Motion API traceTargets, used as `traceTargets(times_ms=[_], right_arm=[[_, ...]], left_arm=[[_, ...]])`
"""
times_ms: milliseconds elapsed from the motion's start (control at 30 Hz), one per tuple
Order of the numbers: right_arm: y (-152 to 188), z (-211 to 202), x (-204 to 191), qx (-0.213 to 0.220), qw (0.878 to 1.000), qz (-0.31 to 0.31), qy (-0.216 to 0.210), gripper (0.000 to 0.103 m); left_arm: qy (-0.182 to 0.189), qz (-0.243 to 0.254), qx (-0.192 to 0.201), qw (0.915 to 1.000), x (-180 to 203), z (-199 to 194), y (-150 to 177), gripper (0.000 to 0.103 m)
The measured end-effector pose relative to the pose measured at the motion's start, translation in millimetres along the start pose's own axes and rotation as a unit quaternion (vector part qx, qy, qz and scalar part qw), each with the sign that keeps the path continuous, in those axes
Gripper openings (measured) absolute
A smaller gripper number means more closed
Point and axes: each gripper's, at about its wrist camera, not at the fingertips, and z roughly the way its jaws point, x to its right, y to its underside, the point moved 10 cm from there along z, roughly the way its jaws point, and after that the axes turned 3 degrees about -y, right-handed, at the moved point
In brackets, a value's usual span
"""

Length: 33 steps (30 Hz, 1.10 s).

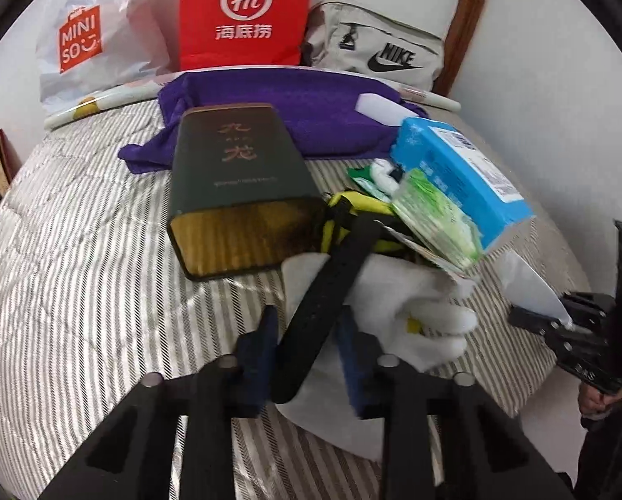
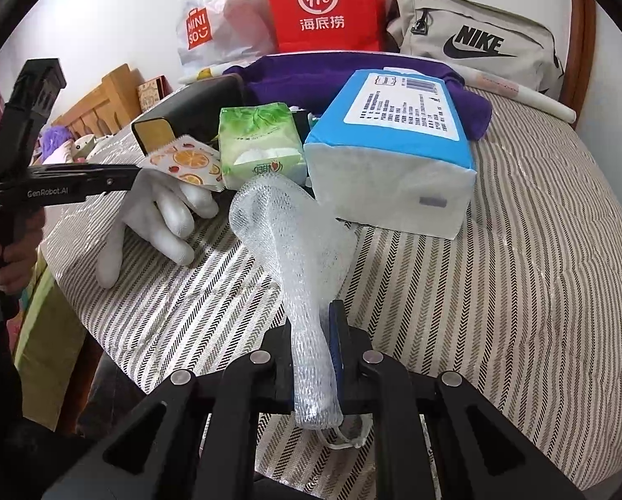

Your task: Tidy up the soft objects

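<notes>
Beyond the left tongs (image 1: 306, 358), the black strap's (image 1: 331, 287) far end disappears under a green tissue pack (image 1: 435, 225). The red paper bag (image 1: 244, 12) is cut off by the top edge. Lettering on the dark rectangular tin (image 1: 236, 183) is too blurred to read.

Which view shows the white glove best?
Right wrist: the white glove lies in plain sight on the striped bedding, fingers spread. Left wrist shows the glove only partly, behind the left gripper and black strap.

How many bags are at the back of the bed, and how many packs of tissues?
Bags: 3 (white plastic Miniso bag, red paper Hi bag, beige fabric Nike bag)
Tissue packs: 2 (blue tissue pack, green tissue pack)
Total: 5
</notes>
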Motion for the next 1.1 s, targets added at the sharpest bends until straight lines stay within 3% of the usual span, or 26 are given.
traceTargets(times_ms=[100, 167, 367, 600, 833, 1100], right_arm=[[-1, 1, 1, 0.000, 1.000, 0.003, 0.000, 0.012], [-2, 1, 1, 0.001, 1.000, 0.004, 0.000, 0.012], [-1, 0, 2, 0.002, 1.000, 0.007, 0.002, 0.012], [0, 0, 2, 0.002, 1.000, 0.008, 0.004, 0.012], [-2, 0, 4, 0.004, 1.000, 0.016, 0.000, 0.012], [-1, -6, 6, 0.009, 1.000, 0.013, 0.010, 0.006]], left_arm=[[-0.005, -0.008, 0.004, 1.0000, -2, -3, 4, 0.010], [-0.002, -0.017, 0.009, 0.9998, -6, -9, 5, 0.009], [-0.012, -0.030, 0.023, 0.9992, -22, -27, 10, 0.008], [0.024, -0.019, 0.010, 0.9995, -8, -4, 1, 0.008], [0.023, -0.025, 0.013, 0.9994, -6, 10, -9, 0.008], [0.020, -0.051, 0.040, 0.9977, -14, -14, -5, 0.005]])
